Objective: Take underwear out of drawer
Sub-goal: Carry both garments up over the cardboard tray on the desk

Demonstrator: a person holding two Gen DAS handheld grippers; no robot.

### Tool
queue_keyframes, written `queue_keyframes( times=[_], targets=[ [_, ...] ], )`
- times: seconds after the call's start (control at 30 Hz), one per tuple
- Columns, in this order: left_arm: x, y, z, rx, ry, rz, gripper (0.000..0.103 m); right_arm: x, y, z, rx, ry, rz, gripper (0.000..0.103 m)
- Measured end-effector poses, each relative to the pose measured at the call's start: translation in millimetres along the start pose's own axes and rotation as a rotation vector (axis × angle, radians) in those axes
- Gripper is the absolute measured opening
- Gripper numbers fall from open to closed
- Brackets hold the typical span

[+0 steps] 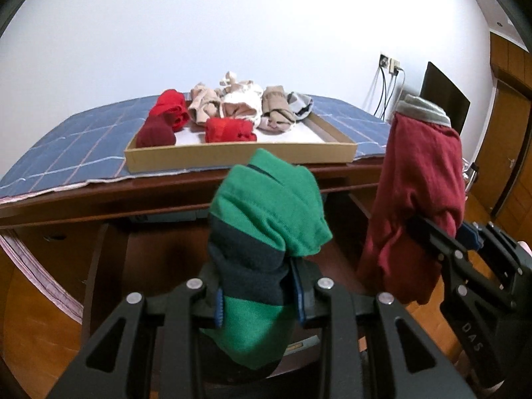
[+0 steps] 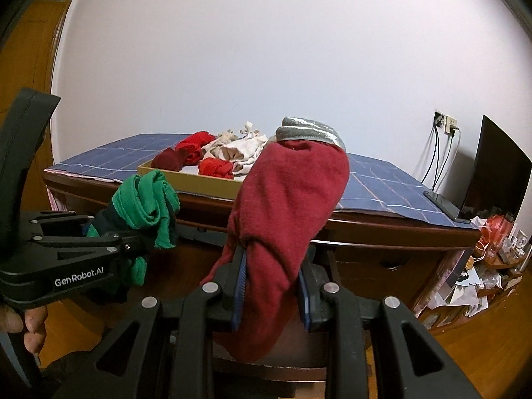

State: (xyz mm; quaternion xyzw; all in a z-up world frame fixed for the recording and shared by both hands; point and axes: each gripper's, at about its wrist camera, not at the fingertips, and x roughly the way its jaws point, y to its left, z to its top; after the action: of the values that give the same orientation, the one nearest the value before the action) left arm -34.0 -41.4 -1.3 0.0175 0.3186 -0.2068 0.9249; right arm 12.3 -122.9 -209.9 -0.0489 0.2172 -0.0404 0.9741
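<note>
My left gripper [image 1: 259, 306] is shut on a rolled green and navy underwear [image 1: 266, 216], held up in front of the desk; it also shows in the right wrist view [image 2: 146, 199]. My right gripper [image 2: 271, 296] is shut on a dark red underwear with a grey waistband [image 2: 289, 206], held up to the right of the left one; it shows in the left wrist view too [image 1: 415, 179]. The open drawer [image 1: 109, 266] lies below both grippers, its inside mostly hidden.
A cardboard tray [image 1: 239, 158] on the blue checked cloth [image 1: 66, 153] of the desk holds several rolled red, beige and grey garments [image 1: 229, 129]. A dark monitor [image 2: 492, 173] and wall sockets with cables [image 2: 442, 146] stand at the right. Clutter lies on the floor at far right [image 2: 482, 266].
</note>
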Motion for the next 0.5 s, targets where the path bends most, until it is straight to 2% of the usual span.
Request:
queue_keyframes(
  times=[0.5],
  targets=[
    [-17.2,-9.7,16.1,0.023,-0.075,-0.013,0.028,-17.8,-3.1,20.7,-0.019,-0.069,-0.031,0.028]
  ],
)
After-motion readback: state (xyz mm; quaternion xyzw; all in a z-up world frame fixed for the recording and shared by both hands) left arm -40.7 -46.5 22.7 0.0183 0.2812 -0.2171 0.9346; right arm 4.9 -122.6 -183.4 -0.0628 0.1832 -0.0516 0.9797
